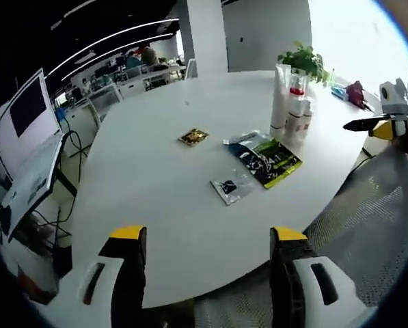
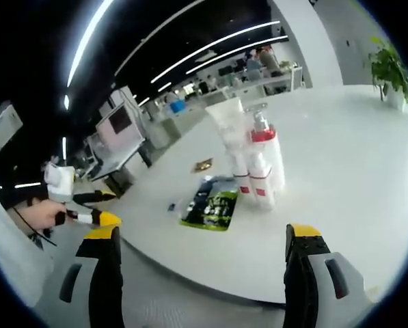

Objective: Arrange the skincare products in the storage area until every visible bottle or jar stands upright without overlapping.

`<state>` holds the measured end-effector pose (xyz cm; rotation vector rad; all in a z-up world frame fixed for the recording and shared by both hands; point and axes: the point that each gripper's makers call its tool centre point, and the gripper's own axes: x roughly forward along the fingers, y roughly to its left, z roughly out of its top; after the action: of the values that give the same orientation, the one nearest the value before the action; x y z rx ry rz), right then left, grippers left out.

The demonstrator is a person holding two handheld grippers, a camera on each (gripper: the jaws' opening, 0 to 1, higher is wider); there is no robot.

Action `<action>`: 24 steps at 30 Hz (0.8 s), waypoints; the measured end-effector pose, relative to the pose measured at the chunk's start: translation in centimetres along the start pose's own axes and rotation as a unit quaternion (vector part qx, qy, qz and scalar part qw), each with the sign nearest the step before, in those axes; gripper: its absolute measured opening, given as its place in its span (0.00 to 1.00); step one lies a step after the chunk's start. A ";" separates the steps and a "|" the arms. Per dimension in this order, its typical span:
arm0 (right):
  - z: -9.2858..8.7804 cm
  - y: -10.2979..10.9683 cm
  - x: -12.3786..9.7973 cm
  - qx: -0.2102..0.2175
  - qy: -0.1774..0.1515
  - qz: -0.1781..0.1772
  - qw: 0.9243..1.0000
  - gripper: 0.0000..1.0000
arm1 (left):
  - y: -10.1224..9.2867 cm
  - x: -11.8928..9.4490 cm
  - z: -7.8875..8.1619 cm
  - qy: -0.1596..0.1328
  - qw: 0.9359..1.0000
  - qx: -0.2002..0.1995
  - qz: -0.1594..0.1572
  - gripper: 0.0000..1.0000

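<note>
A cluster of white skincare bottles (image 1: pixel 290 109) with red bands stands upright on the white table (image 1: pixel 176 137), toward its right side in the left gripper view. In the right gripper view the same bottles (image 2: pixel 255 160) rise ahead of me, a tall white tube at their back and a red-collared pump bottle in front. My left gripper (image 1: pixel 208 236) is open over the table's near edge, holding nothing. My right gripper (image 2: pixel 202 236) is open too, short of the table edge. The right gripper (image 1: pixel 374 124) shows at the right of the left gripper view; the left gripper (image 2: pixel 87 205) shows at the left of the right gripper view.
Flat sachets lie on the table: a green-and-black packet (image 1: pixel 265 156), a small clear one (image 1: pixel 231 187) and a gold one (image 1: pixel 193 137). A potted plant (image 1: pixel 303 61) stands behind the bottles. A monitor (image 1: pixel 22 116) is at left, a mesh chair (image 1: pixel 368 219) at right.
</note>
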<state>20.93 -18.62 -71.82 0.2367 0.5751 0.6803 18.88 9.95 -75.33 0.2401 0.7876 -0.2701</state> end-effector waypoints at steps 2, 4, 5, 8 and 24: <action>-0.1 0.0 0.0 0.001 0.001 0.003 1.000 1.00 | -0.2 0.3 -0.2 0.019 1.000 -0.004 -0.008 0.71; -0.1 0.3 0.1 0.003 0.003 0.011 1.000 1.00 | 0.0 0.8 -0.3 0.021 1.000 -0.008 -0.016 0.73; -0.1 0.5 0.1 0.003 0.003 0.017 1.000 0.98 | -0.6 0.6 0.2 0.024 1.000 -0.007 -0.018 0.74; -0.1 0.7 0.0 0.005 0.000 0.021 1.000 0.96 | -0.2 1.1 0.4 0.026 0.999 -0.007 -0.019 0.73; 0.1 0.3 -0.2 0.019 -0.007 0.012 1.000 0.96 | -1.6 5.7 10.3 -0.018 0.998 0.009 -0.066 0.73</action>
<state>20.71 -18.52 -71.48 0.2840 0.5740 0.6905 29.00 4.41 -72.61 0.2000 0.7667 -0.4061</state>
